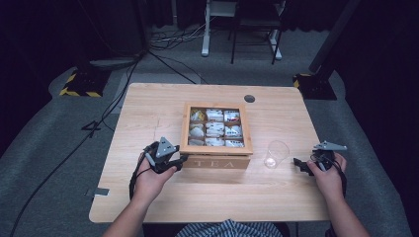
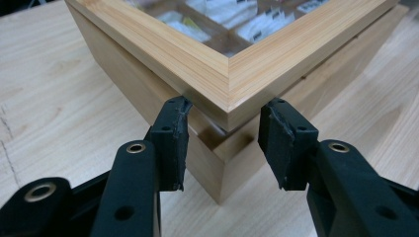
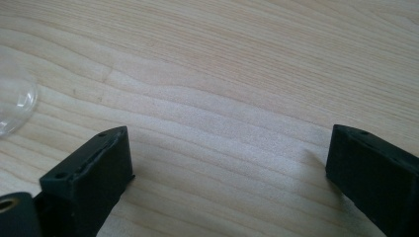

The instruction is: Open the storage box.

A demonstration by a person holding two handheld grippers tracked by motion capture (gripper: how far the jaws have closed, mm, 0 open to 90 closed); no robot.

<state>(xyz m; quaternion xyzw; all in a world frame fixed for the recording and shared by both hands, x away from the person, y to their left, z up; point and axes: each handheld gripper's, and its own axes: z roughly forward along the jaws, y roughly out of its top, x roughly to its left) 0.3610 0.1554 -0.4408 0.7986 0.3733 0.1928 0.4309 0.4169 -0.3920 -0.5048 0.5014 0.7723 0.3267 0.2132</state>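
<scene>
Left gripper: jaws straddle the near-left corner of the lid, one pad on each side of the mitre. Looks clamped on that corner, as tight as the wood allows.
Lid: pale wood frame w/ a clear pane, sits on the tea box. I see a slim dark gap under the corner, so it looks cracked up a touch.
Box position: mid table, front wall marked TEA faces me, tea bags in nine compartments under the pane.
Handling, lid: stiff and light, I reckon. Smooth finished wood, so pads could slip off the tapering corner. Pane prob fragile, I keep pads off it.
Handling, box: rigid, not heavy w/ paper sachets only. Whole box may slide or tip if I lift at one corner.
Where to grip: a corner hold is marginal imo. Front rail of the frame, near its middle, gives flat parallel faces and a straighter lift about the rear edge (hinge not visible, can't confirm).
Right gripper: jaws wide apart, nothing between, low over bare table.
Plastic cup: clear, upright, betw box and right gripper, near both. Light, easy to knock.
</scene>
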